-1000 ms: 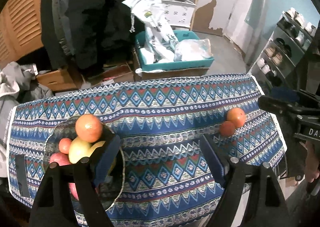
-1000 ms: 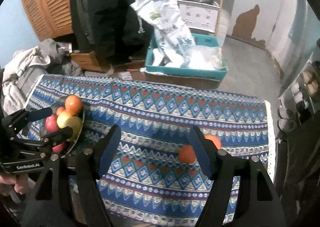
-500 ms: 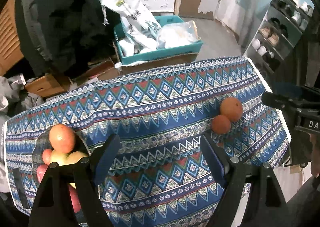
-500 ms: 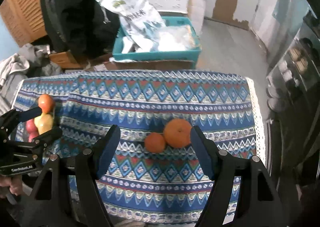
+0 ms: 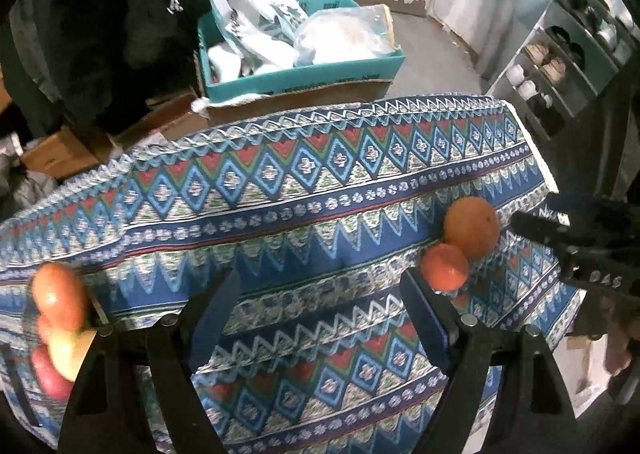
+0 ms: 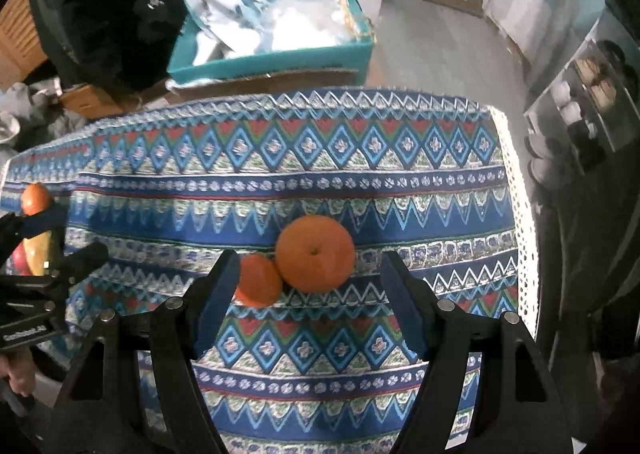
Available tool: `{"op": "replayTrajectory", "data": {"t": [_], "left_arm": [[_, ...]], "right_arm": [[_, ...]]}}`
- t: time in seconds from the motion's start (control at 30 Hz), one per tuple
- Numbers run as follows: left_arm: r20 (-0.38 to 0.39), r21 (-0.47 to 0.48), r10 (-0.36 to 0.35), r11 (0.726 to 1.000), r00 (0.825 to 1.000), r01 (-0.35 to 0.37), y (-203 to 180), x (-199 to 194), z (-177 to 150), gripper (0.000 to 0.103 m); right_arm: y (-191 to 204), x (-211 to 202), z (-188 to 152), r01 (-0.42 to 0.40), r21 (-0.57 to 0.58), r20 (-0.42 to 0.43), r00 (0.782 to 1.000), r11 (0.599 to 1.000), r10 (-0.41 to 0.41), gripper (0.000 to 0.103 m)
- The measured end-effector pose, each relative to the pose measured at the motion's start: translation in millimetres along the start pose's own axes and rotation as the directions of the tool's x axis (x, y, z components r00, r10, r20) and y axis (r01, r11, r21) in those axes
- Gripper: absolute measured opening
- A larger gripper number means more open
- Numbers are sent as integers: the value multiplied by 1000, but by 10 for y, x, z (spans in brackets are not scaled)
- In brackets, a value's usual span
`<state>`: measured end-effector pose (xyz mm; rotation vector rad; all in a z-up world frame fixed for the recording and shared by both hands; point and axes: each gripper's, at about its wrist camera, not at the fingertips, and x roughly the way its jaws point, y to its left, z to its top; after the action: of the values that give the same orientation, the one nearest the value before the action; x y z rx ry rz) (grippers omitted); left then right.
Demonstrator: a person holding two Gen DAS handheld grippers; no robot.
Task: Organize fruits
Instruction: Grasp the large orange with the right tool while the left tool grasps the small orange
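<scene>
On the patterned cloth (image 6: 360, 182) we see two loose fruits at about 12 o'clock from our R gripper (image 6: 310, 296): a big orange (image 6: 315, 270) and a small orange (image 6: 256, 286), touching, the small one at the big one's 8 o'clock; R jaws stand wide apart w/ nothing between the pads; the small orange sits just beside the L-hand pad (image 6: 218, 298) of that gripper, contact we can't tell; the big one lies just ahead of the gap.

From the L wrist view, our L gripper (image 5: 318, 308) is also spread wide and empty, over bare cloth (image 5: 300, 190); the same big orange (image 5: 471, 228) and small orange (image 5: 444, 267) lie at its 2 o'clock, the small one just past the tip of its R-hand pad (image 5: 420, 310); R gripper (image 5: 576, 238) shows at 3 o'clock, near the big orange.

At 9 o'clock of the L gripper, a fruit pile (image 5: 56, 330): an orange on top, yellow and red pieces under it, blurred; what holds them we can't make out; same pile (image 6: 34, 222) at 9 o'clock in the R view, well apart from the two oranges.

Beyond the table at 12 o'clock, a teal box (image 5: 304, 70) w/ bags (image 5: 256, 14); a shoe rack (image 5: 560, 54) at 2 o'clock.
</scene>
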<state>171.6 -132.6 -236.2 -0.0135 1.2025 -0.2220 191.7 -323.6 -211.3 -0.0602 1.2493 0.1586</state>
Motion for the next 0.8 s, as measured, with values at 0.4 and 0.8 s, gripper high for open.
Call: {"op": "replayTrajectory", "data": {"t": [0.4, 0.8], "left_arm": [[-61, 2, -22, 1000, 998, 23, -53, 501, 143, 84], [-103, 7, -48, 999, 993, 50, -172, 753, 192, 84]], "right_arm": [[-138, 606, 37, -12, 53, -109, 994, 999, 18, 73], [-291, 918, -32, -104, 132, -137, 983, 986, 122, 77]]}}
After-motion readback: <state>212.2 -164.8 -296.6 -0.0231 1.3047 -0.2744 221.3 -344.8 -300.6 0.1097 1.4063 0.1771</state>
